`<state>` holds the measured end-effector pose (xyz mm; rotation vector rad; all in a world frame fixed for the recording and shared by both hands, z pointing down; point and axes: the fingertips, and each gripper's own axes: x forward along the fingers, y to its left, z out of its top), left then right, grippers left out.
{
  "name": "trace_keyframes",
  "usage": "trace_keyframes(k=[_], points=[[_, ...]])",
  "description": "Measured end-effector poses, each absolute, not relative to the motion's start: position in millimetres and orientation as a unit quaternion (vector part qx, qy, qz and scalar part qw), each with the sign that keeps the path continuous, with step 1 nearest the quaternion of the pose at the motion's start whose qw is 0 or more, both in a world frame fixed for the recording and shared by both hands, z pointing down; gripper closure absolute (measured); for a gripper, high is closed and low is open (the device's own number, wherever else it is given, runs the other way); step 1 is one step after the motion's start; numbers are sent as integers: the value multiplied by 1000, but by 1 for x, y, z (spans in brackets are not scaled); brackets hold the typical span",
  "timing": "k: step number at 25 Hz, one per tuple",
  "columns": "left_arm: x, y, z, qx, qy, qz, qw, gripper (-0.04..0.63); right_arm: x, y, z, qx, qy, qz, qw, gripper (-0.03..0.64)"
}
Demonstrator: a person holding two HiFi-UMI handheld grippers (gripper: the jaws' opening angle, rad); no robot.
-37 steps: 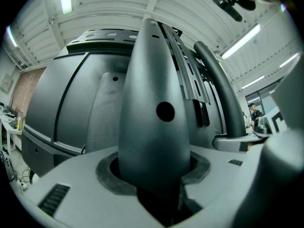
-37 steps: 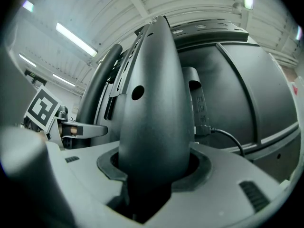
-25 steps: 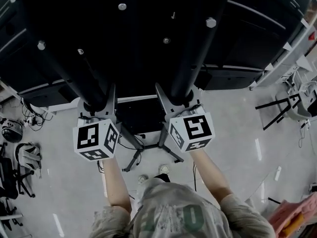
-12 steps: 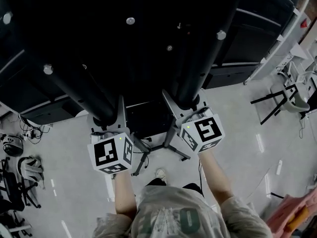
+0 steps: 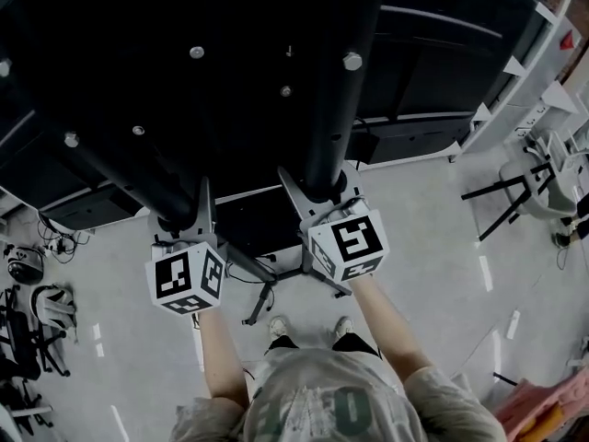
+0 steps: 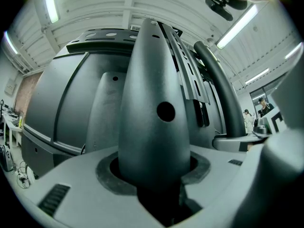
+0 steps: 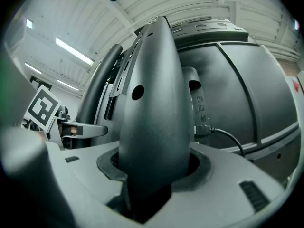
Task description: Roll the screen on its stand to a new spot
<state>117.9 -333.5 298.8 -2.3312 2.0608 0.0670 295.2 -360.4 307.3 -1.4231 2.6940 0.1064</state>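
The big black screen shows its back and fills the upper head view. Two black posts of its stand run down toward me. My left gripper is shut on the left post, with its marker cube just below. Further right, my right gripper is shut on the right post. The stand's legs spread on the floor under the cubes. In the left gripper view the left post fills the left gripper. In the right gripper view the right post sits clamped in the right gripper.
A chair stands on the floor at the right. White shelving runs along the upper right. Cables and dark gear lie at the left edge. A pink object is at the bottom right. A person stands far off.
Both grippers keep their hold on the posts. The person's feet have stepped, and the screen and floor have shifted in the head view.
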Motion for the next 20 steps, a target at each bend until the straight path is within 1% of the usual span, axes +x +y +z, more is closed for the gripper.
trace_keyframes(k=[11,17,20], points=[[207,-345,291,-742,670,23,19,382,383,-375,301,-458,887,36,48,397],[319,-368,290,-741,671,20,22,380,495,-399,301,-459,886,34,51,397],[337,-372,292,-740,671,21,22,380,513,-404,303,-459,886,35,50,397]])
